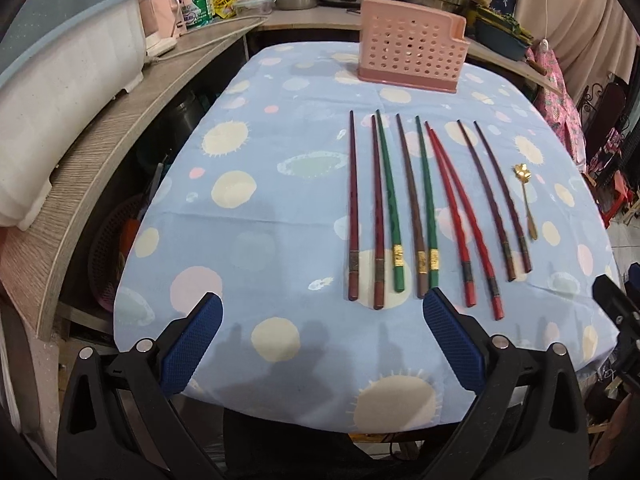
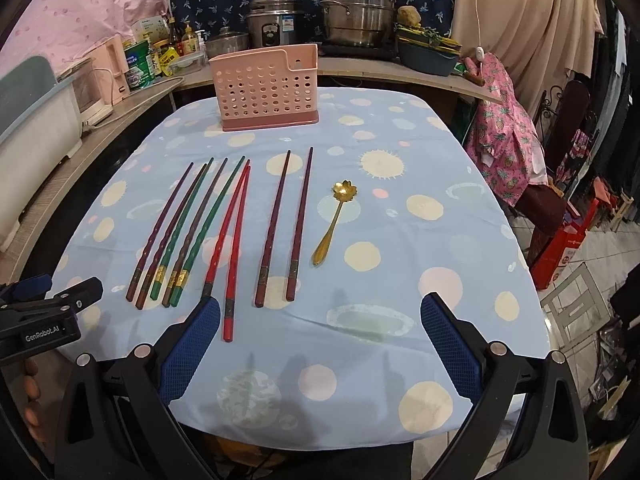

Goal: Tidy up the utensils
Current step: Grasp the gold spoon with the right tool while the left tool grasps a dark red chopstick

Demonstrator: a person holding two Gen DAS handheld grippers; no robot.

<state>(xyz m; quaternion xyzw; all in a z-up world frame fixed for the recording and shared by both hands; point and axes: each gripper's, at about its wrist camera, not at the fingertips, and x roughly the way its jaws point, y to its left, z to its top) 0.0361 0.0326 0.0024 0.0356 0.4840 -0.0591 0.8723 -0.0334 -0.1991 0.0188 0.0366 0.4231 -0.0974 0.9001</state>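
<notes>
Reading labels: "GenRobot.AI" is printed in white on the black body of the left tool (image 2: 60, 300), seen at the left edge of the right wrist view; the writing on the tins and bottles far back is too small to read.
Left tool (image 1: 320, 340): blue-padded fingers spread wide, holding nothing, above the near edge of the tabletop (image 1: 248, 240).
Right tool (image 2: 320, 340): fingers likewise spread wide and empty, above the same near edge.
Chopsticks (image 2: 224, 232): ten lying flat side by side, thick ends toward the tools; ahead and right of the left tool, ahead and left of the right tool. Two red ones (image 1: 460, 220) cross near their tips.
Gold spoon (image 2: 332, 224): flower-shaped bowl pointing away, just right of the outermost chopstick, ahead of the right tool.
Pink holder (image 2: 266, 88): perforated, upright, far ahead beyond the chopstick tips.
Surroundings: steel pots (image 2: 356, 8), a rice cooker (image 2: 274, 20) and a white tub (image 1: 60, 92) crowd the counter behind and to the left.
Obstructions: the right tool's left finger (image 2: 192, 344) covers the end of one red chopstick.
</notes>
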